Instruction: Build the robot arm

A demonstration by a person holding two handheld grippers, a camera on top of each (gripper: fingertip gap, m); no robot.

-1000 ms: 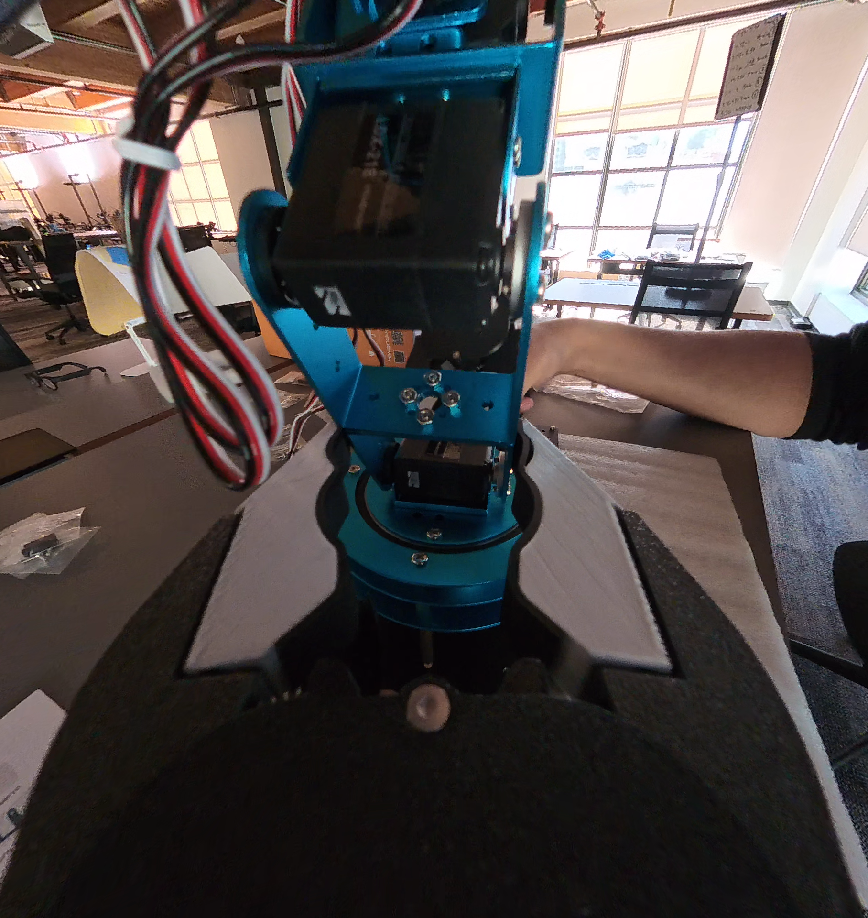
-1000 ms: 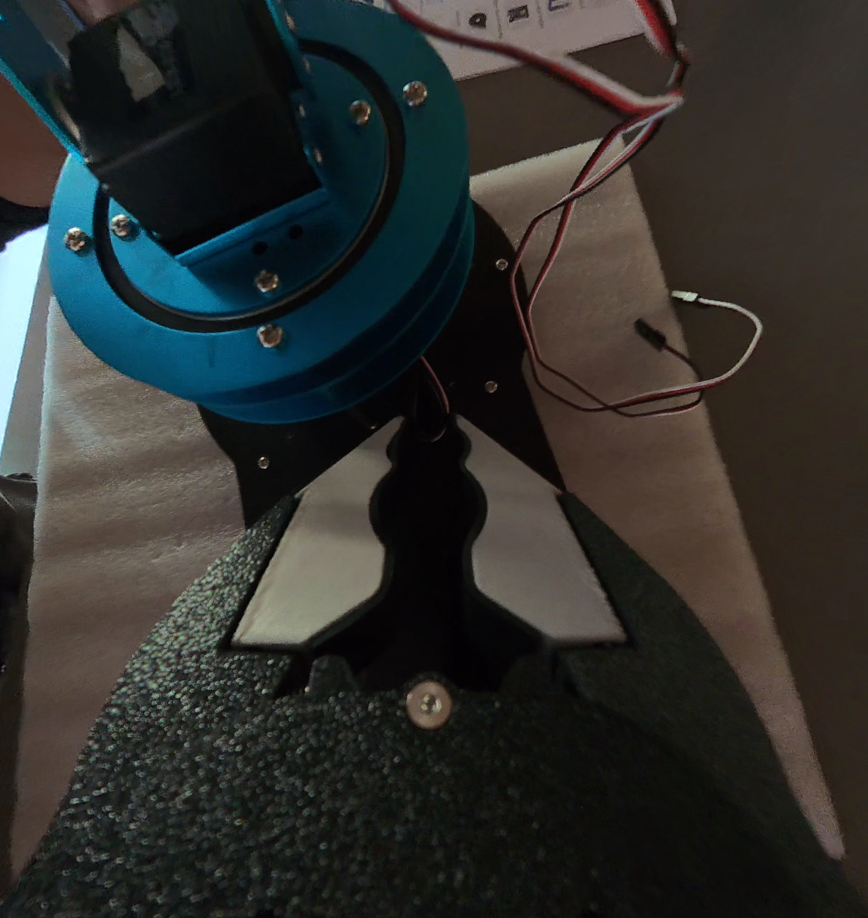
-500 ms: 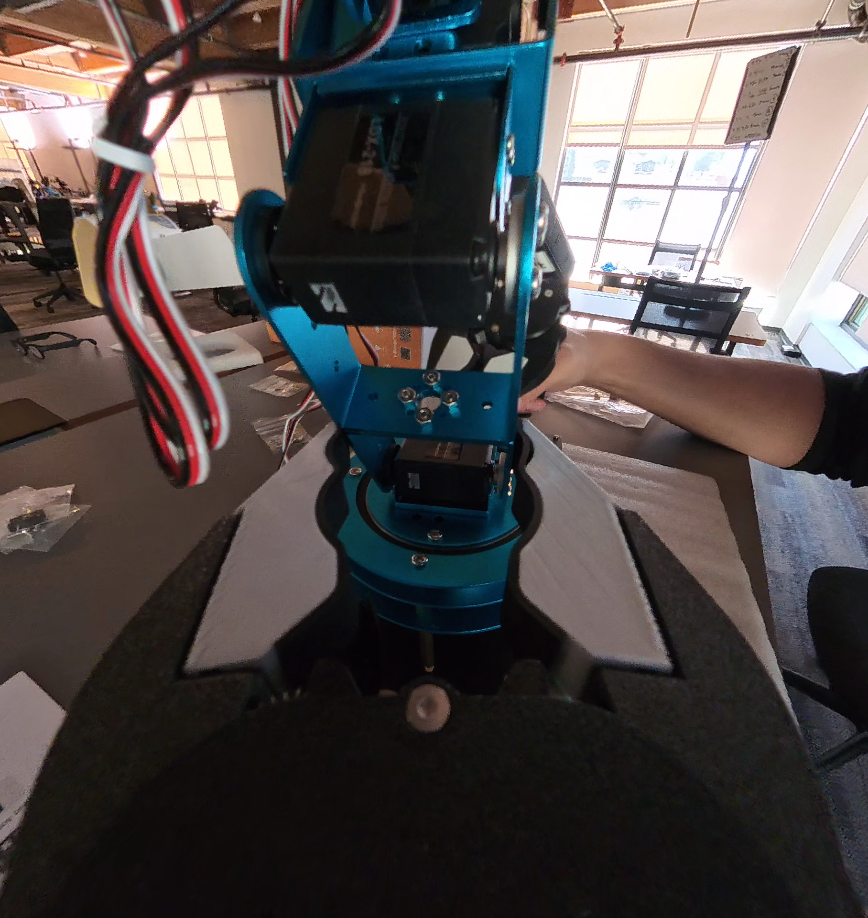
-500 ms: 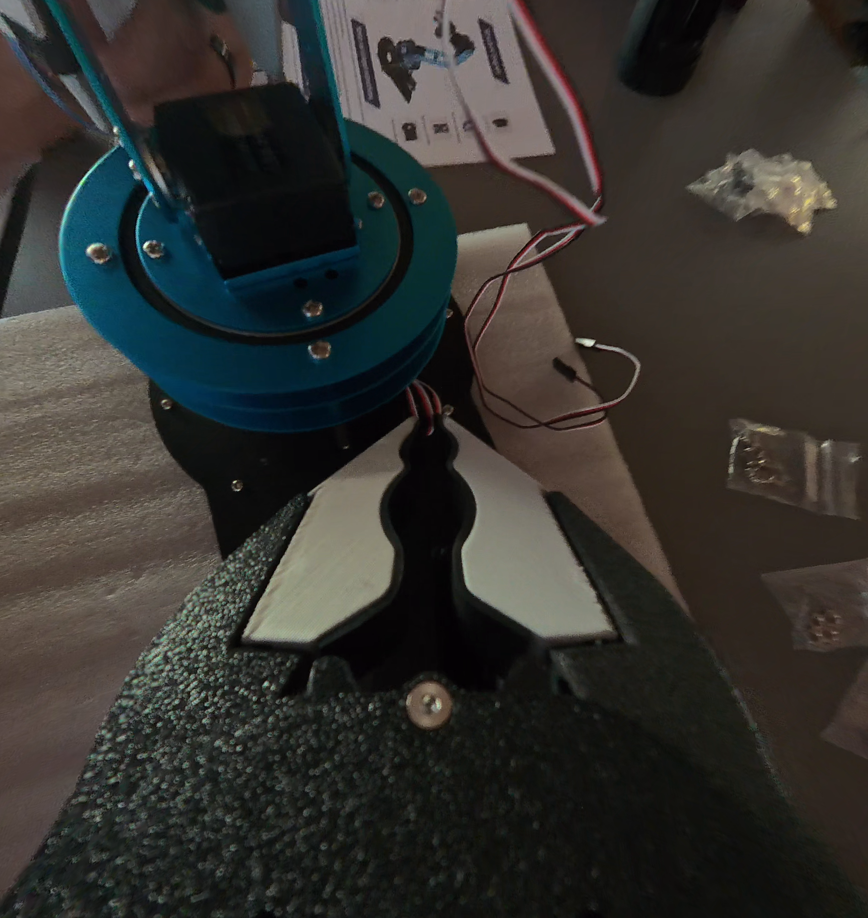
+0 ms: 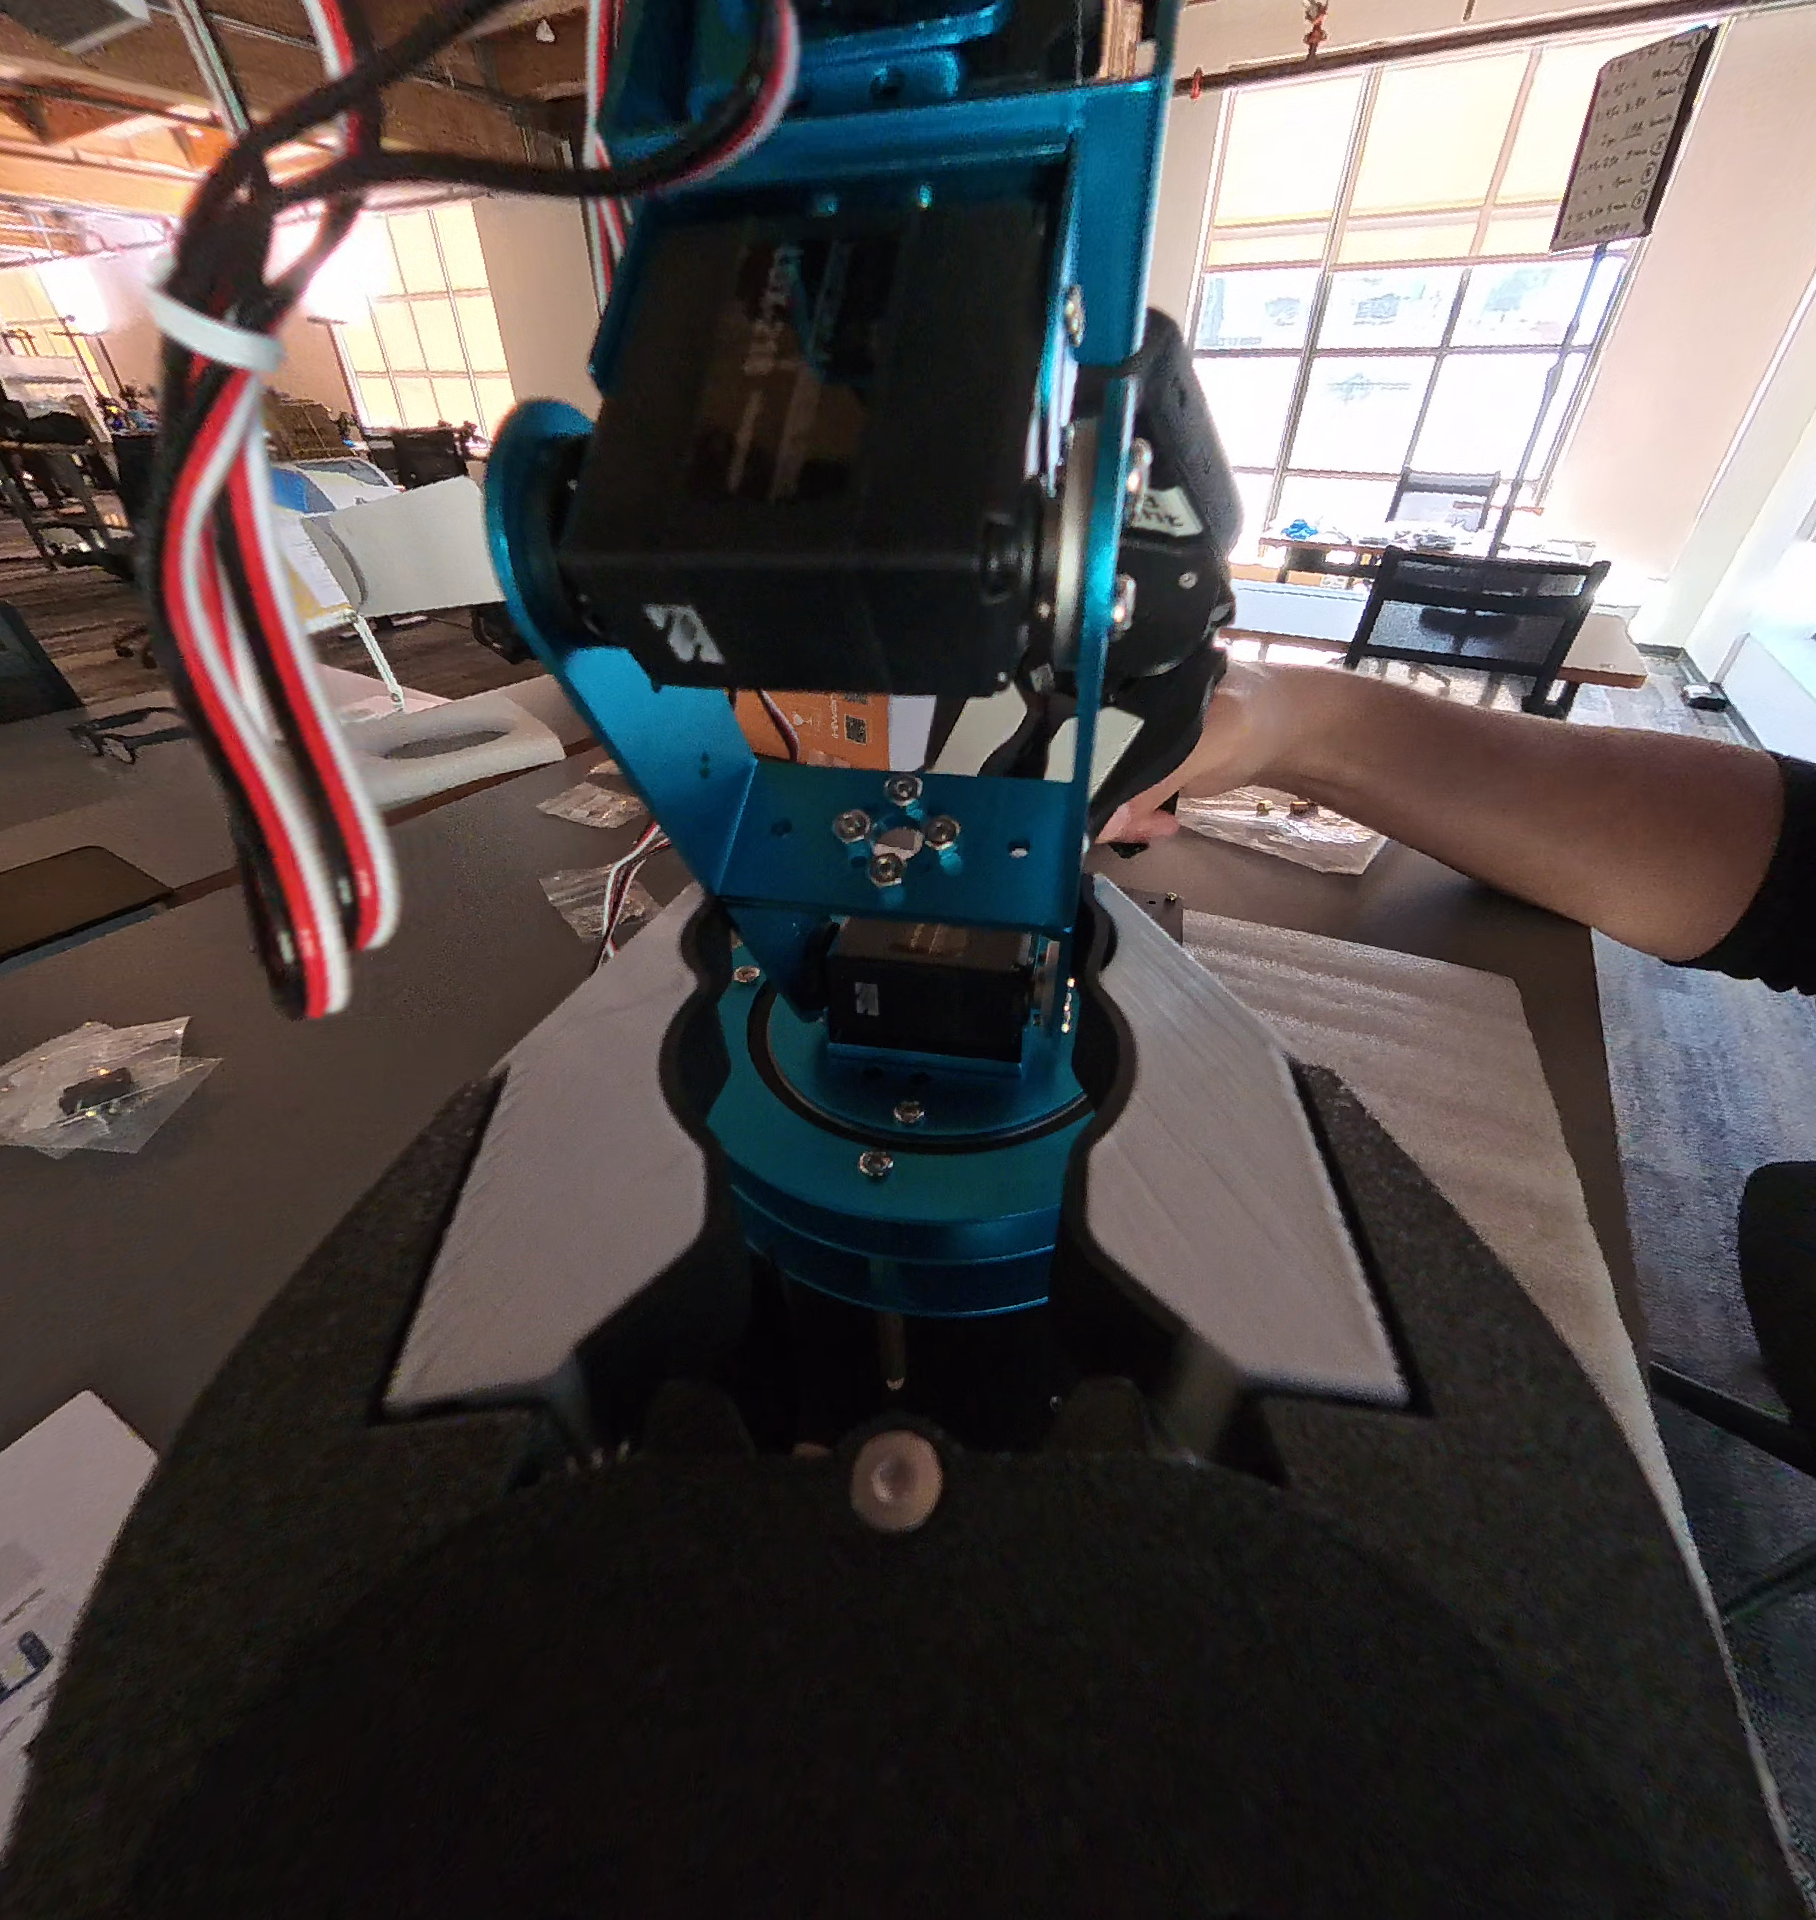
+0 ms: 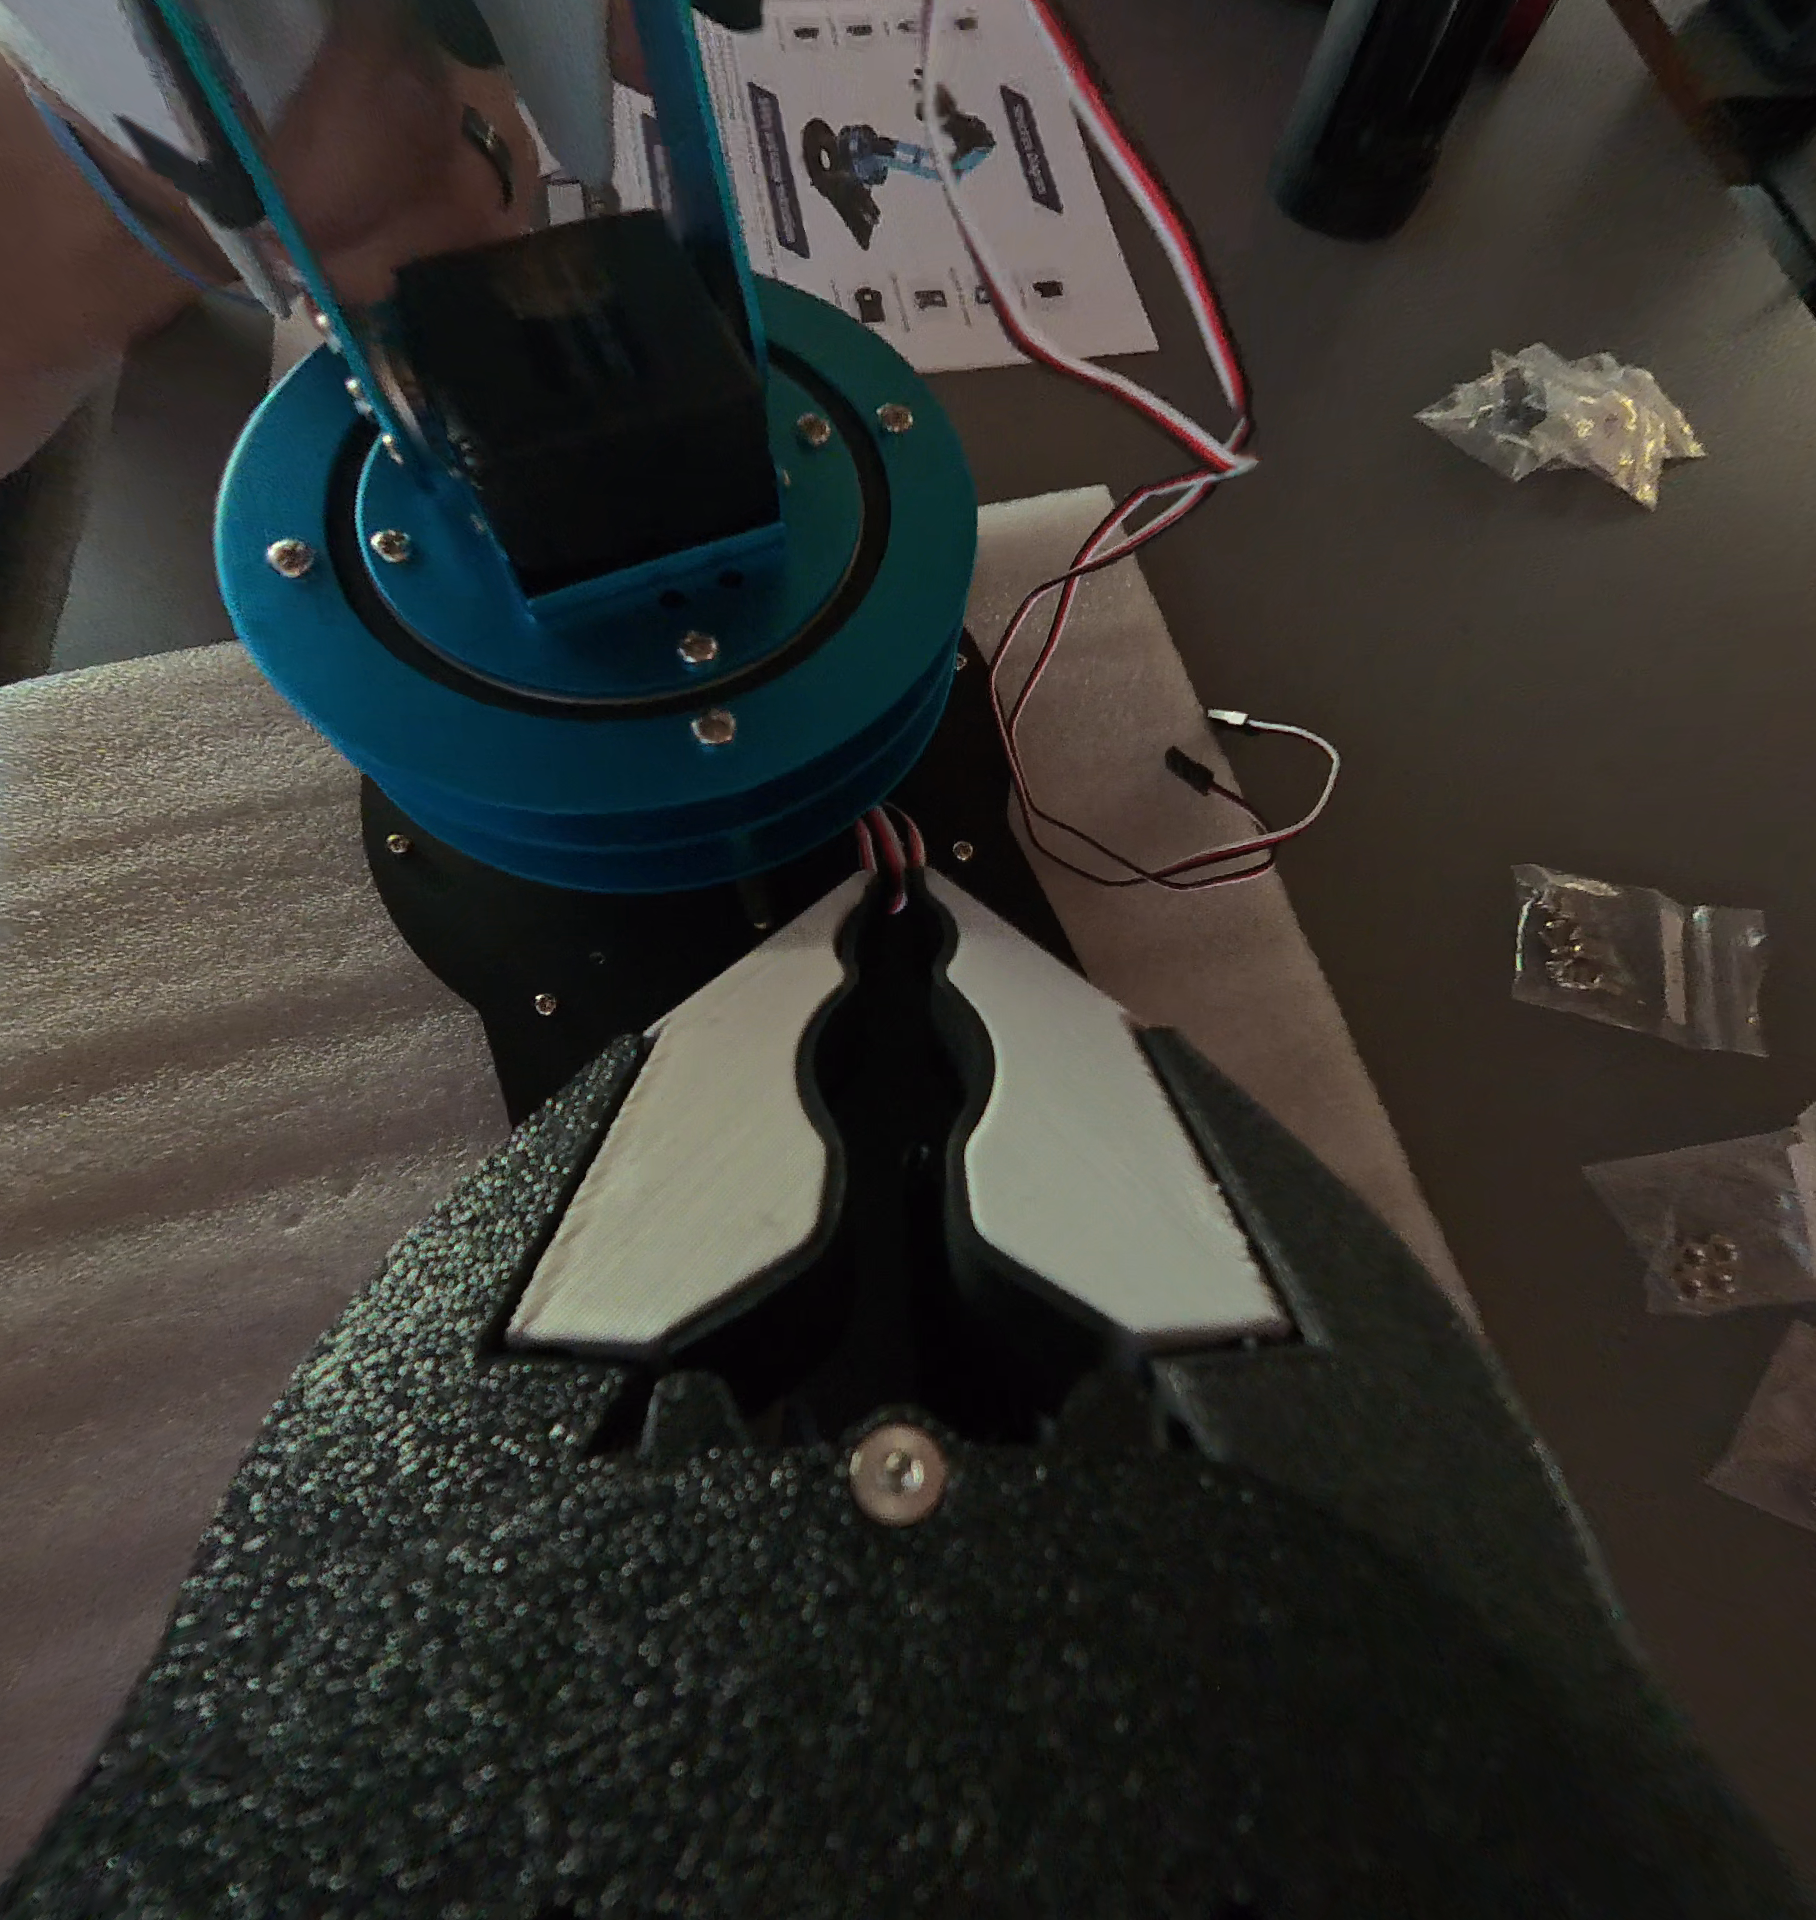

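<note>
Gripping the blue round base [image 5: 888, 1195] of a small robot arm, the left gripper [image 5: 888, 1049] fingers flank it; the right gripper [image 6: 899, 904] (fingers narrow) pinches striped wires [image 6: 891, 847] beneath it

Left wrist view is bright, daylight pouring in from the big windows [image 5: 1403, 343] at the back and blowing them out a bit. Strong fisheye bending at the edges, and the cables [image 5: 260, 644] are smeared. Right wrist view is way dimmer, grainy, with the blue base [image 6: 592, 634] and upper corners motion-blurred.
</note>
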